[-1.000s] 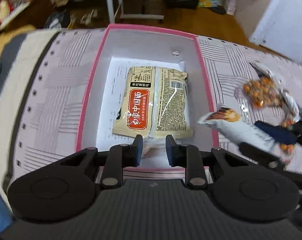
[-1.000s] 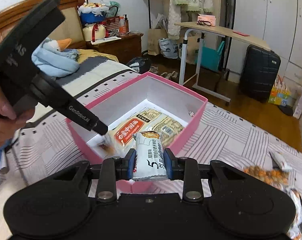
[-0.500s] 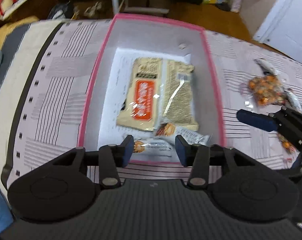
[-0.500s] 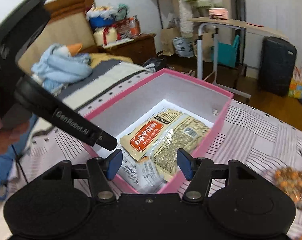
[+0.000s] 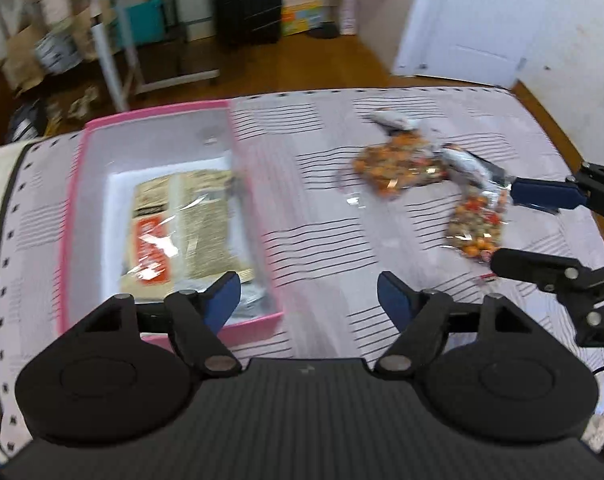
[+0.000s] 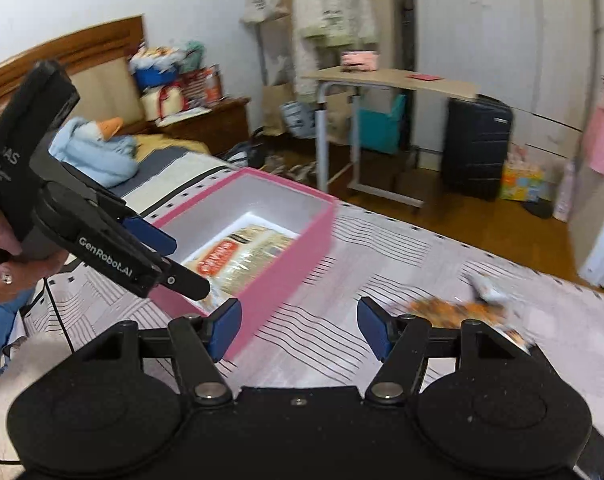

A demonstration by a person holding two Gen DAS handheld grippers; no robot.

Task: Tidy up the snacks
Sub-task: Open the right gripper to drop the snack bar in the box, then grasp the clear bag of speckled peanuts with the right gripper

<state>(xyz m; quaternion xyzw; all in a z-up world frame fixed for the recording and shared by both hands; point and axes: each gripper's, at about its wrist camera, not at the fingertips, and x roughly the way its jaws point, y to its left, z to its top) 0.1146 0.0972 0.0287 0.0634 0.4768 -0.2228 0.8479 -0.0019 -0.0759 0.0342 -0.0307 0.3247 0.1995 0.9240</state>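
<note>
On the striped bedspread (image 5: 322, 240), the pink box (image 5: 72, 216) already holds a noodle packet (image 5: 182, 224); two clear bags of orange snacks (image 5: 398, 164) lie loose beside it, not yet packed. Both the left gripper (image 5: 308, 300) and right gripper (image 6: 298, 330) are opening, nothing between them. A second ago the right one pinched a white packet over the box.

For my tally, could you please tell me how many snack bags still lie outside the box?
2: one bag mid-bed, another nearer the right tongs. More may be hidden.
</note>
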